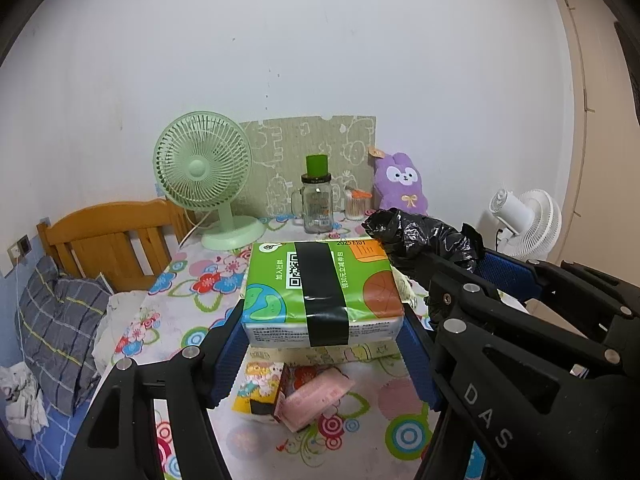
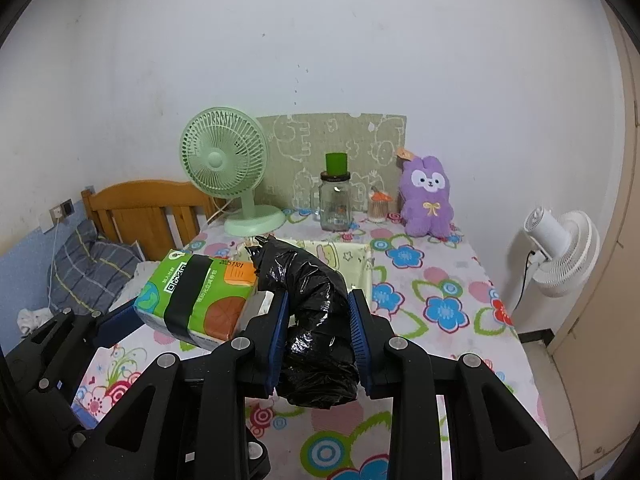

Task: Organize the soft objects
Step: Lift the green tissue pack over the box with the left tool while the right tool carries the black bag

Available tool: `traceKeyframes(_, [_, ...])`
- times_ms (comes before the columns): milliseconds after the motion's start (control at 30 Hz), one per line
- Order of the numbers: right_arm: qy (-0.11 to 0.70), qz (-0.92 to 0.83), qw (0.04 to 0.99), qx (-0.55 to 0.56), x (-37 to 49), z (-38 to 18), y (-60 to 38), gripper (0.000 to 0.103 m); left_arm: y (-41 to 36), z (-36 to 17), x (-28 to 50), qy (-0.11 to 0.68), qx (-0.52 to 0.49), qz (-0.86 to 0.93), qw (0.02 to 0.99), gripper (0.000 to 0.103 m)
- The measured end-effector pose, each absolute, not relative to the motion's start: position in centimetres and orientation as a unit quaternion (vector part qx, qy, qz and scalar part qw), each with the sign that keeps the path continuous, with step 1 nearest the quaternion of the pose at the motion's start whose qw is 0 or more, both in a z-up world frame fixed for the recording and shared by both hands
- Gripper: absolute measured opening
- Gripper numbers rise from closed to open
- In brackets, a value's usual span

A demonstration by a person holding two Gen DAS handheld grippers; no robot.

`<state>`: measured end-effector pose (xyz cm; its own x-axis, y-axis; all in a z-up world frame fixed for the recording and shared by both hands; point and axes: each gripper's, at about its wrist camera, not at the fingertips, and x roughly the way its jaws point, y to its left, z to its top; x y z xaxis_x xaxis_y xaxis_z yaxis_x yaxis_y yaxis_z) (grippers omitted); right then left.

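My left gripper (image 1: 322, 320) is shut on a green tissue pack (image 1: 320, 288) with a black tape band, its blue pads pressing both ends. The pack hangs above the floral tablecloth (image 1: 192, 280). My right gripper (image 2: 318, 300) is shut on a crumpled black plastic bag (image 2: 316, 320), held off the table just right of the tissue pack (image 2: 200, 296). That bag (image 1: 420, 236) also shows at the right in the left wrist view. A purple plush rabbit (image 2: 426, 200) sits upright at the back right of the table. Below the held pack lie a pink packet (image 1: 316, 398) and a cartoon-printed packet (image 1: 256, 380).
At the back stand a green desk fan (image 2: 224, 164), a glass jar with a green lid (image 2: 335, 200) and a small swab holder (image 2: 378, 208). A pale yellow cartoon-printed fabric item (image 2: 340, 256) lies mid-table. A wooden bed headboard (image 2: 148, 208) and pillow are left, a white fan (image 2: 560, 248) right.
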<state>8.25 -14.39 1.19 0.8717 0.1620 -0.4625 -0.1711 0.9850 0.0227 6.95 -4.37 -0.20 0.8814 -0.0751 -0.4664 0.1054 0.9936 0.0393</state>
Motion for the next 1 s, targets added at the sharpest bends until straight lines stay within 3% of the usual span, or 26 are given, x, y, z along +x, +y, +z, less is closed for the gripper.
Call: traceKeyframes(1000, [0.244,0.102,0.964,-0.016,18.1,1.4,-13.7,0.033,-3.3,-0.1,15.9,0.242,0.013,-0.045,0.969,0.072])
